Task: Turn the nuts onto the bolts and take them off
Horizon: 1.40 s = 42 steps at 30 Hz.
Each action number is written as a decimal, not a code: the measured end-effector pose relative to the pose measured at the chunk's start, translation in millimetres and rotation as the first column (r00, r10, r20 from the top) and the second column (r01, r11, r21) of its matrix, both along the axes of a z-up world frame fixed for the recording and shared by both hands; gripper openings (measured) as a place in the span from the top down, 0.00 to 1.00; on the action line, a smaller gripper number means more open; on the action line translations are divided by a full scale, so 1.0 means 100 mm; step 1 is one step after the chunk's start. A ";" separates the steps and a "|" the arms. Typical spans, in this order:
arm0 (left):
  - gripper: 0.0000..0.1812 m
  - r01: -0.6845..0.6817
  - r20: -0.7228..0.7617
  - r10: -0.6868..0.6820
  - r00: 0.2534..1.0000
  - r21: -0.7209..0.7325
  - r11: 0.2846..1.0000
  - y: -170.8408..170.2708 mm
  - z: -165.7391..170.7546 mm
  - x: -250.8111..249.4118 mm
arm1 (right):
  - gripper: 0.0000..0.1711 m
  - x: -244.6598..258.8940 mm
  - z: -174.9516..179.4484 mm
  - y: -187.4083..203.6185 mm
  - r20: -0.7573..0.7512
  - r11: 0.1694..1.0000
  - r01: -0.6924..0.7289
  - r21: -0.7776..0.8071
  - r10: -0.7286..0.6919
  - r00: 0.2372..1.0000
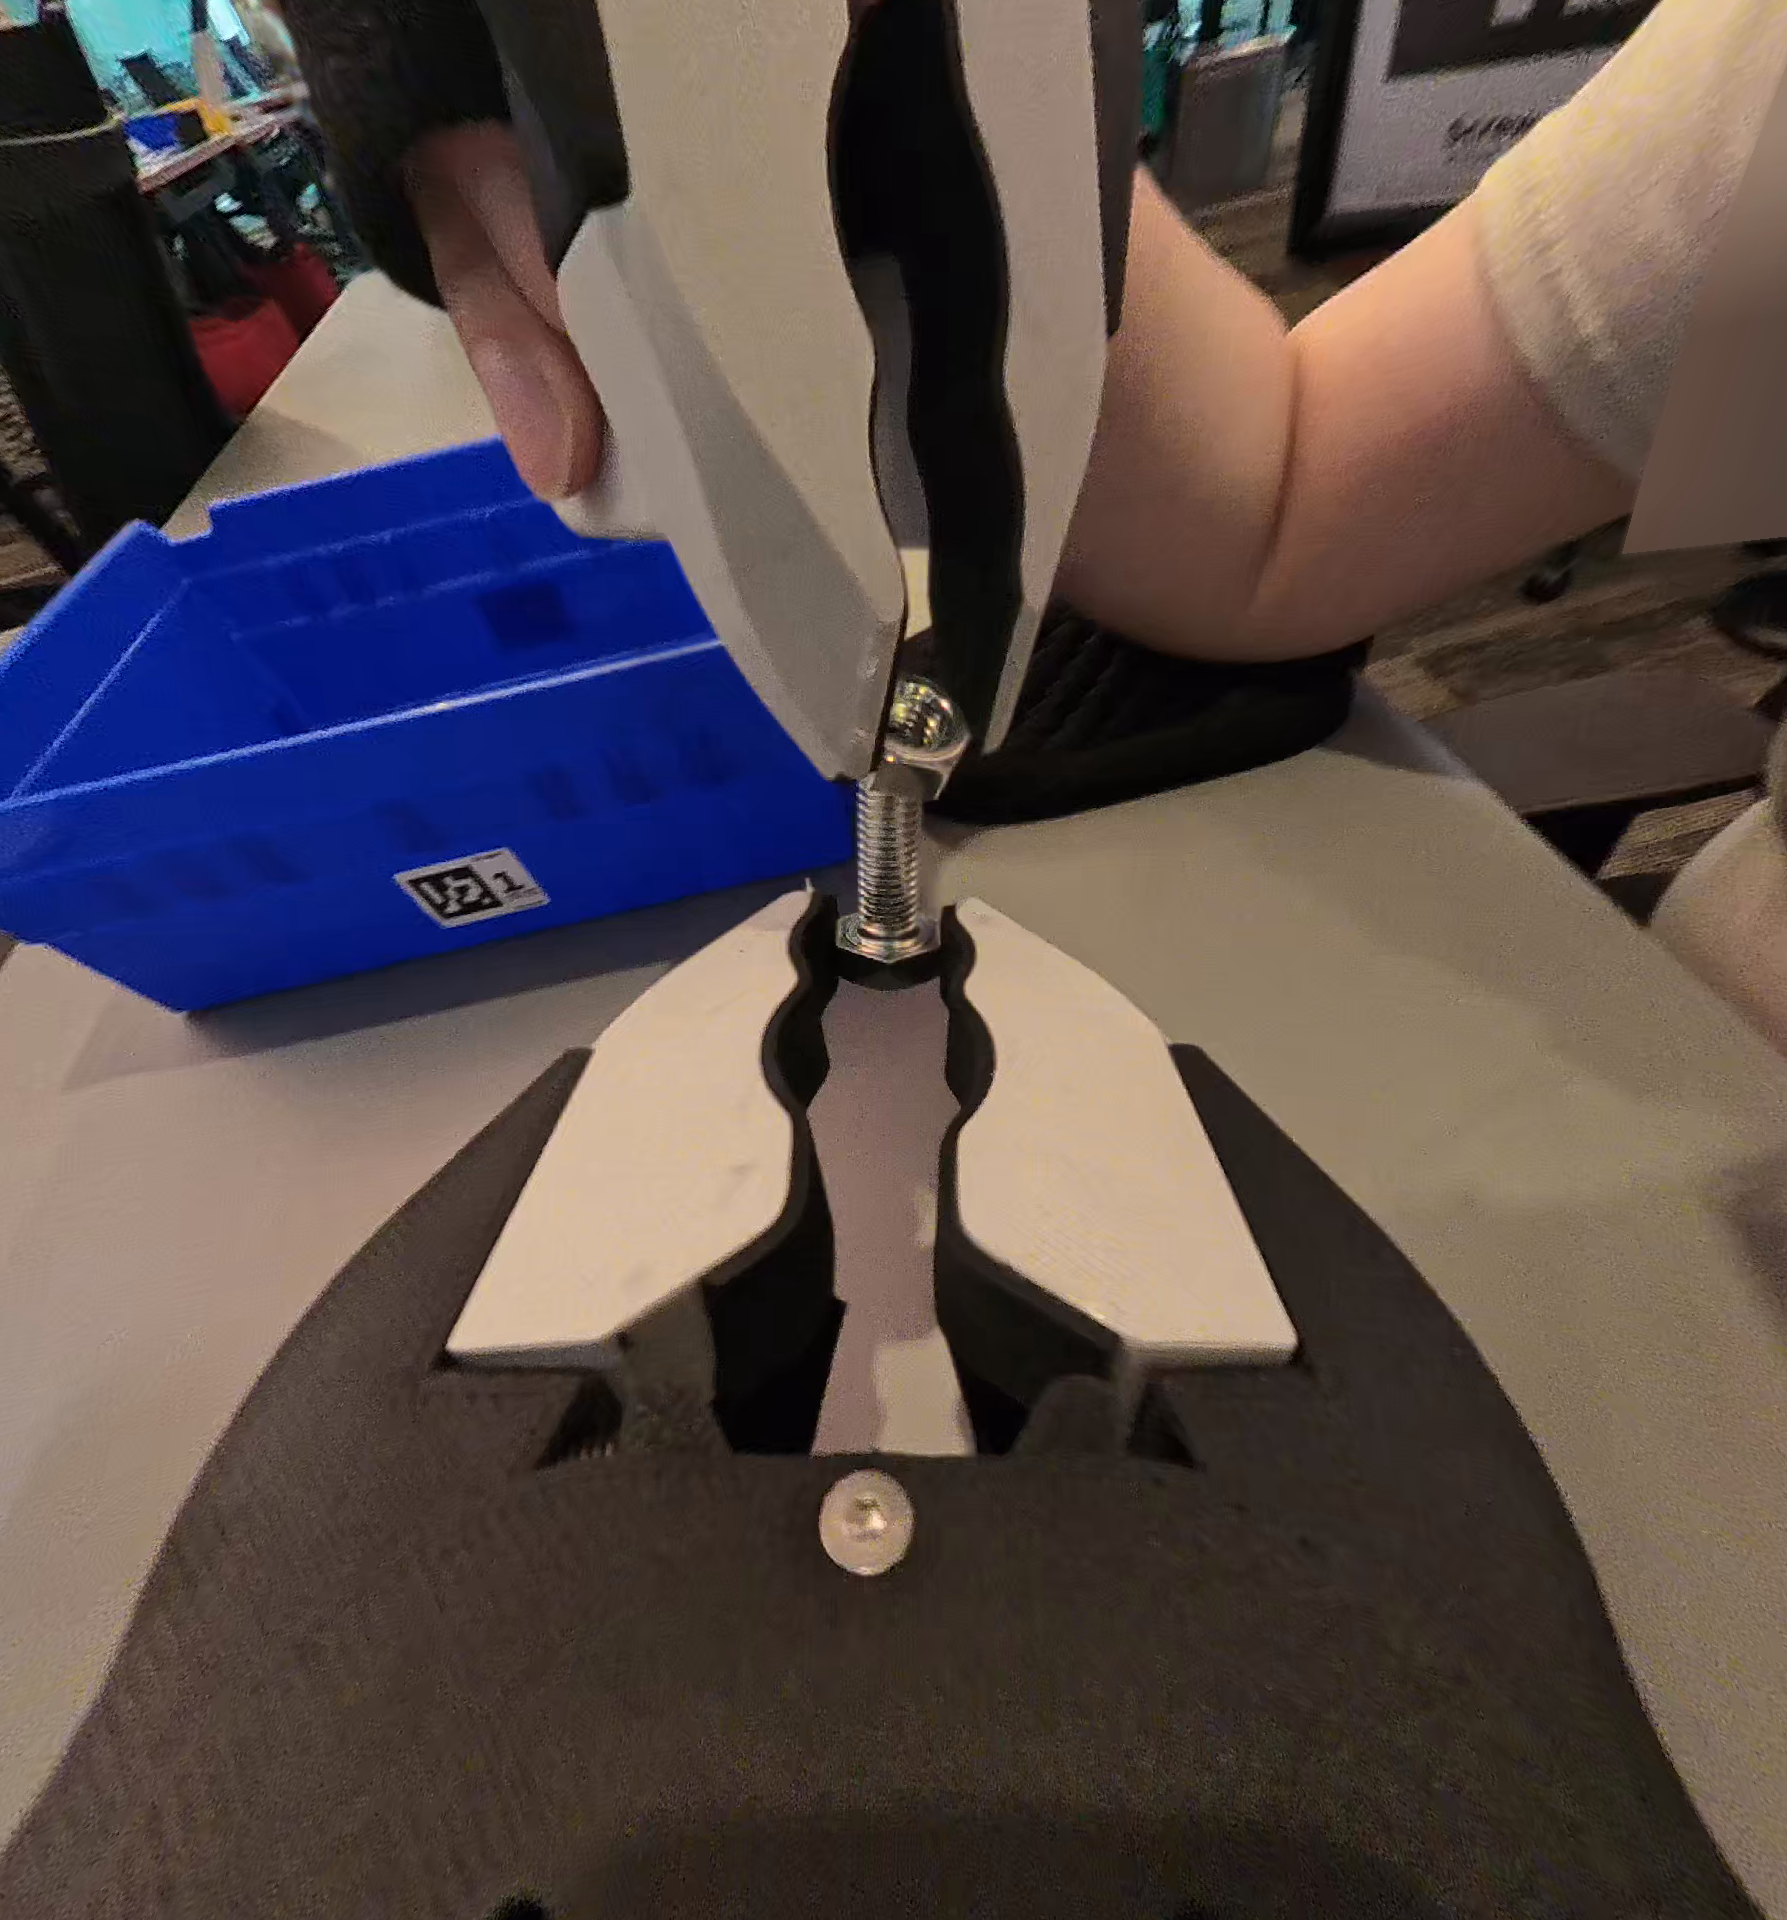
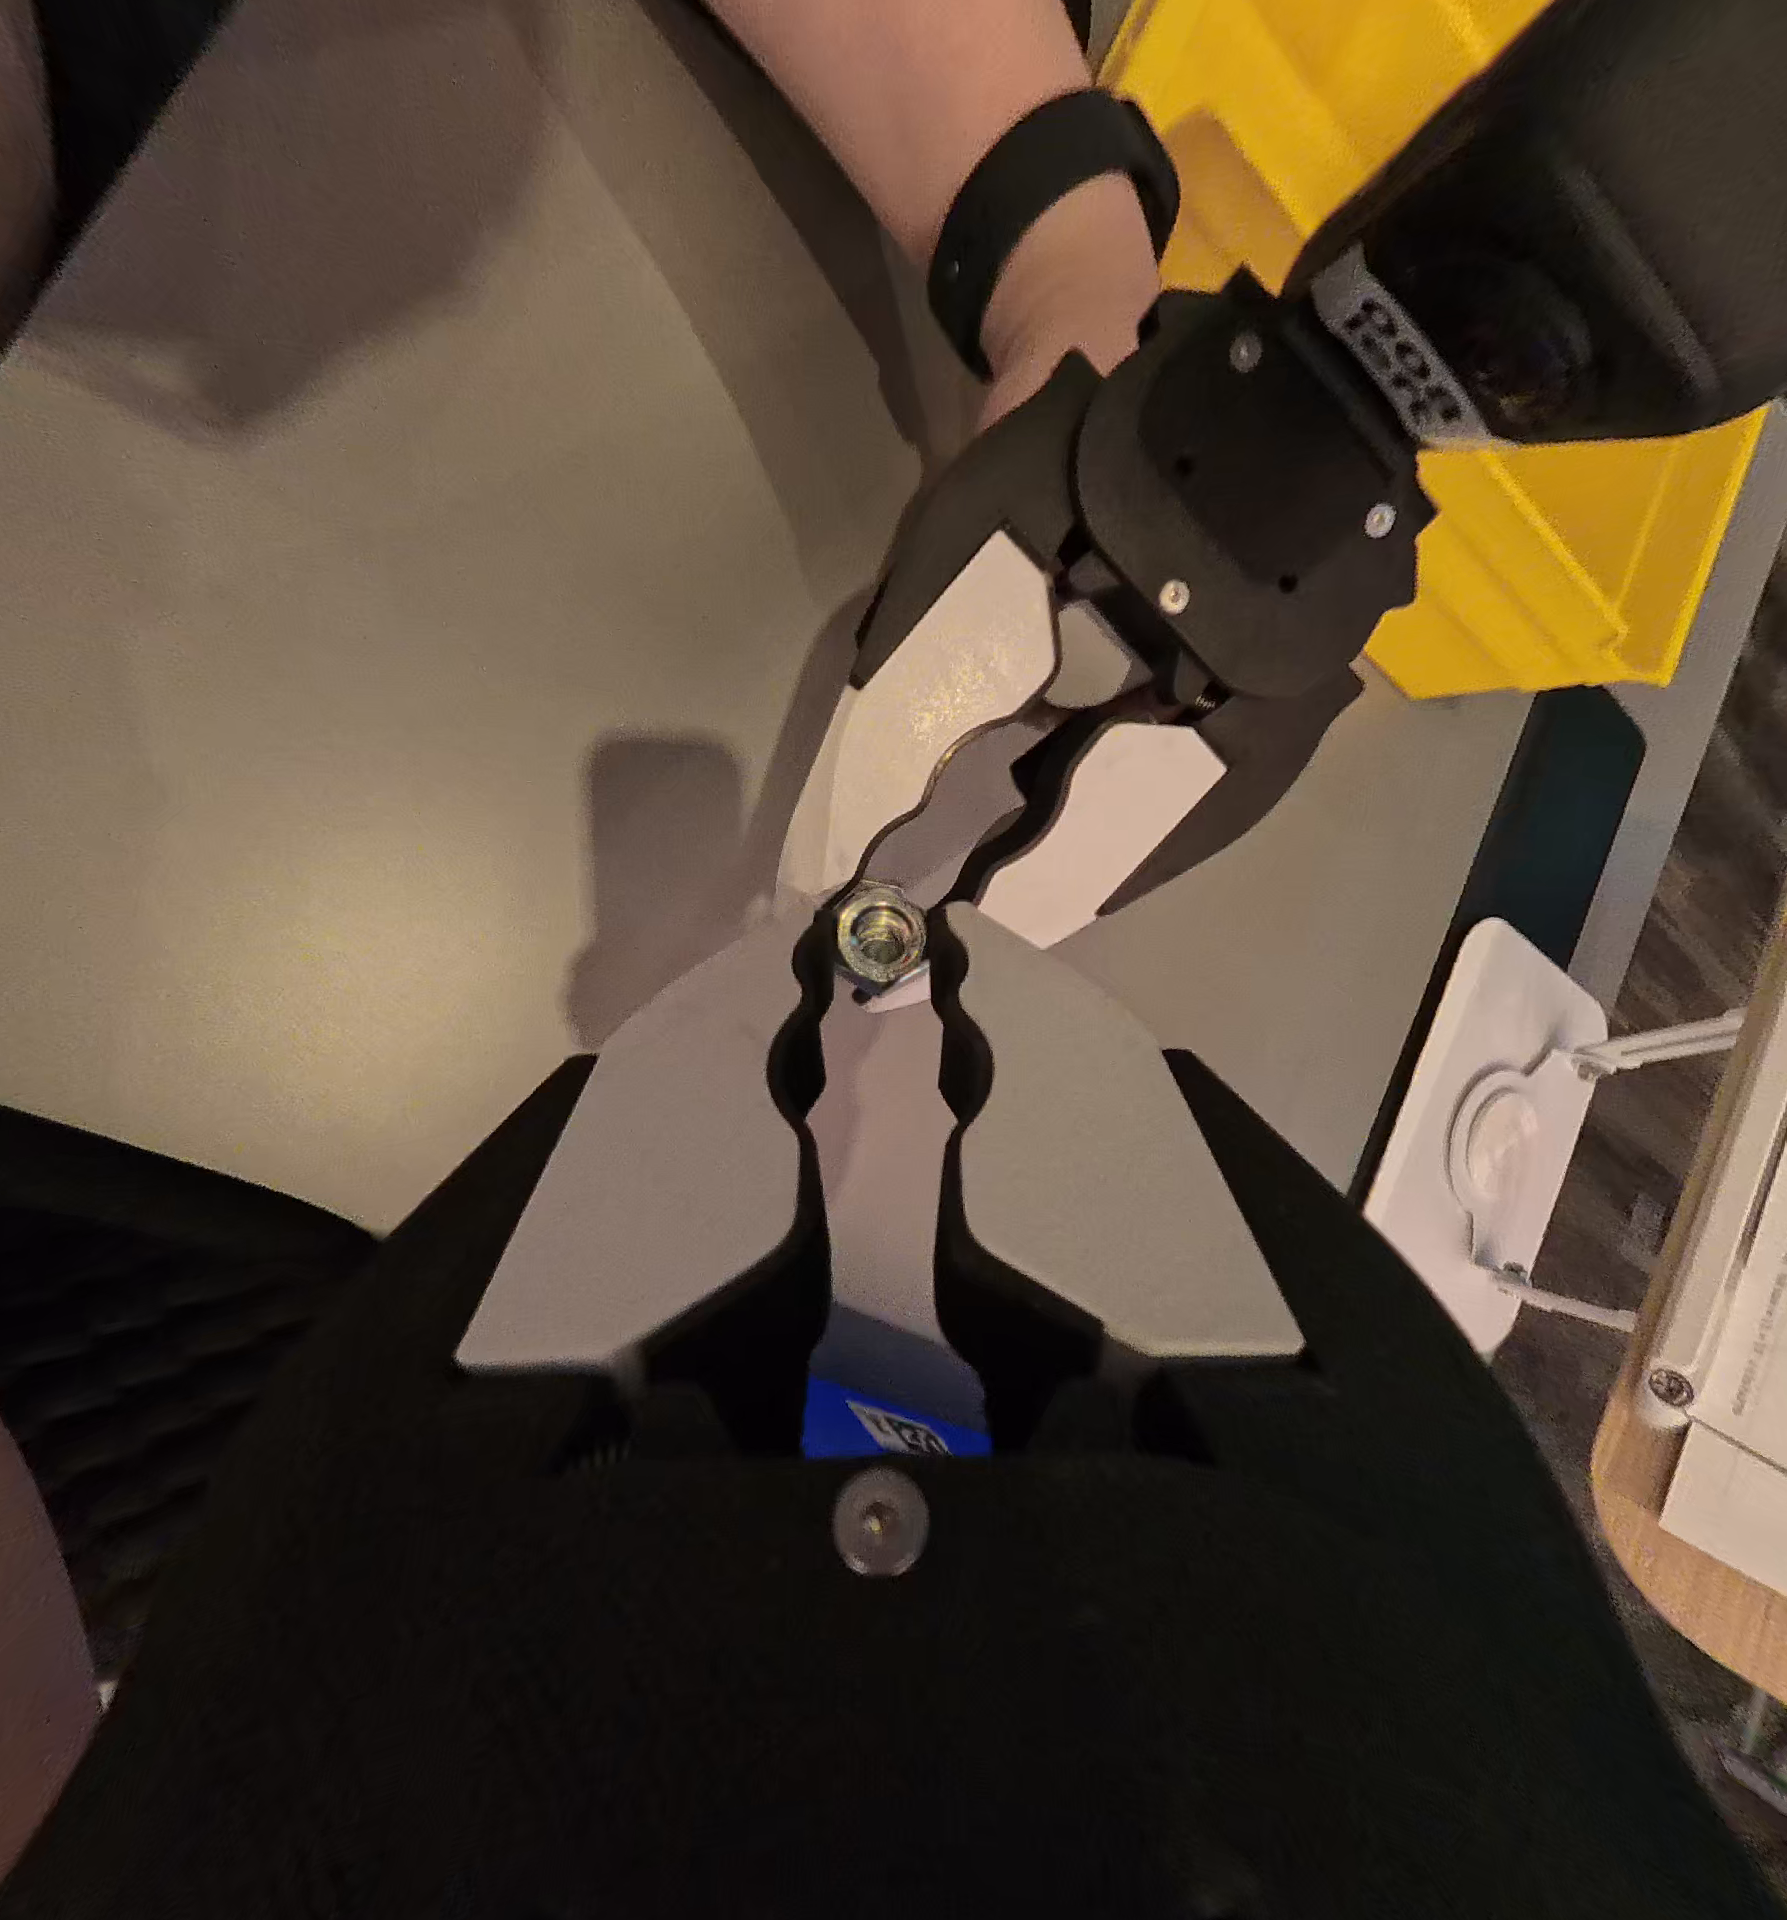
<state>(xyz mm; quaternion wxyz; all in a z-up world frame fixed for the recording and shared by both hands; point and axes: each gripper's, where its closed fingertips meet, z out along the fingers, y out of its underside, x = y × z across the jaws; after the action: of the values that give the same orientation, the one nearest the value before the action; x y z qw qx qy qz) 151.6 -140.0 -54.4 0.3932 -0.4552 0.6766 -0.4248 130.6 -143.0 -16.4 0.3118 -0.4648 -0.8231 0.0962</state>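
Note:
A silver bolt stands upright above the white table. A hex nut sits at the lower end of its thread. My left gripper is shut on the nut from the sides. My right gripper comes down from above and is shut on the bolt's head. In the right wrist view I look straight down onto the head between my right gripper's tips. The left gripper reaches in from the upper right. The nut is mostly hidden under the head there.
A blue bin stands on the table just left of the bolt. A yellow bin stands behind the left gripper. A person's forearm rests on a black pad. A white device and a wooden board lie past the table edge. Only a small space, under 4 cm, lies between the two pairs of fingers.

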 end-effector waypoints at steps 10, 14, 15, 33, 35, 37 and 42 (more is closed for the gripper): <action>0.90 0.068 0.162 -0.050 0.986 -0.102 0.992 -0.07 0.36 -0.06 | 0.89 -0.09 0.38 -0.05 -0.199 0.997 -0.047 0.056 0.057 0.978; 0.90 0.010 0.259 0.026 0.966 -0.138 0.990 0.07 0.52 -0.09 | 0.89 -0.14 0.64 0.01 -0.356 0.999 -0.017 0.032 0.027 0.934; 0.90 -0.015 0.278 0.057 0.959 -0.150 0.989 0.13 0.54 -0.10 | 0.89 -0.15 0.70 0.04 -0.391 1.000 -0.002 0.014 0.007 0.920; 0.90 -0.410 0.351 0.416 0.839 -0.094 0.907 0.75 0.57 -0.18 | 0.90 -0.24 0.76 0.63 -0.473 0.933 0.262 -0.246 -0.351 0.808; 0.90 -0.396 0.351 0.398 0.847 -0.082 0.915 0.71 0.58 -0.16 | 0.90 -0.24 0.68 0.63 -0.439 0.935 0.263 -0.237 -0.344 0.830; 0.90 -0.393 0.350 0.390 0.852 -0.064 0.917 0.69 0.58 -0.15 | 0.90 -0.22 0.62 0.62 -0.405 0.936 0.269 -0.226 -0.342 0.848; 0.90 -0.393 0.347 0.375 0.860 -0.022 0.919 0.66 0.58 -0.15 | 0.90 -0.19 0.58 0.59 -0.371 0.939 0.270 -0.213 -0.334 0.866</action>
<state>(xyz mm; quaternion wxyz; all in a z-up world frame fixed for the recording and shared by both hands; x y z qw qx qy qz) 136.3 -73.7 3.3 0.5931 -0.4896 0.5035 -0.3938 111.8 -84.2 41.3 0.4485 -0.5810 -0.6482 0.2029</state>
